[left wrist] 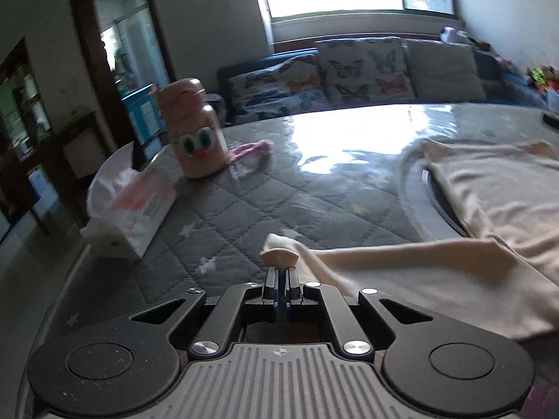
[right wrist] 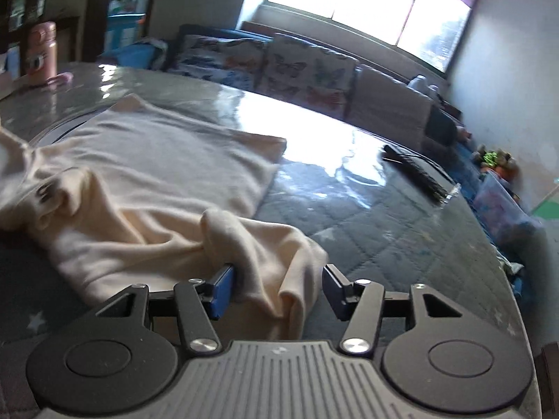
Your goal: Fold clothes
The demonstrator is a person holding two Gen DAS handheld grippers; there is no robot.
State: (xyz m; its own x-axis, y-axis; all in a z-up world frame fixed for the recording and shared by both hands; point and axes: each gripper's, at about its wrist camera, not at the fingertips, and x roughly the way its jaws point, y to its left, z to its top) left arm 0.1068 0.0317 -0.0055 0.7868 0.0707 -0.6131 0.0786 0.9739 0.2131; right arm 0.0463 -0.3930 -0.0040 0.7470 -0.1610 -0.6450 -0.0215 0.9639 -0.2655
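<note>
A cream garment [left wrist: 489,209] lies on the quilted grey table cover [left wrist: 279,202], partly folded. My left gripper [left wrist: 280,272] is shut on a corner of the garment, and a small fold of cloth sticks out above the fingertips. In the right wrist view the same garment [right wrist: 157,174] spreads to the left and centre. My right gripper [right wrist: 277,276] is open, with a bunched edge of the garment [right wrist: 265,255] lying between the fingers.
A pink bottle with cartoon eyes [left wrist: 194,129] and a tissue pack [left wrist: 132,206] stand at the table's left side, with a pink strap [left wrist: 251,152] beside the bottle. A black comb-like object [right wrist: 415,171] lies at the far right. A sofa with butterfly cushions [left wrist: 349,73] stands behind.
</note>
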